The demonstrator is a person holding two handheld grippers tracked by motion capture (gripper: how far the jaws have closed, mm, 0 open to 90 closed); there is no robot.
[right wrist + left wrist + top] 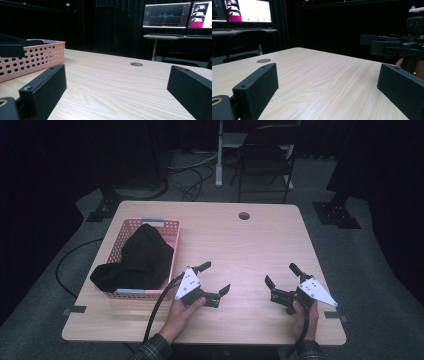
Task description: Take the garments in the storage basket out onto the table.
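A pink perforated basket (170, 231) stands on the left part of the wooden table (235, 245), with a black cloth (137, 260) heaped in it and hanging over its near left corner. To the basket's right, my left gripper (215, 277) rests low on the table, jaws open and nothing between them. My right gripper (281, 274) sits near the front right, also open and empty. In the left gripper view my jaws (327, 82) frame bare wood, and the right gripper (392, 46) shows at the right edge. The right gripper view has the basket (37, 58) at its left.
A round cable hole (244, 215) sits near the table's far edge. A chair (265, 157) and a stand base are on the floor beyond the table. Monitors (165, 15) on a desk stand behind. Cables trail off the table's front edge.
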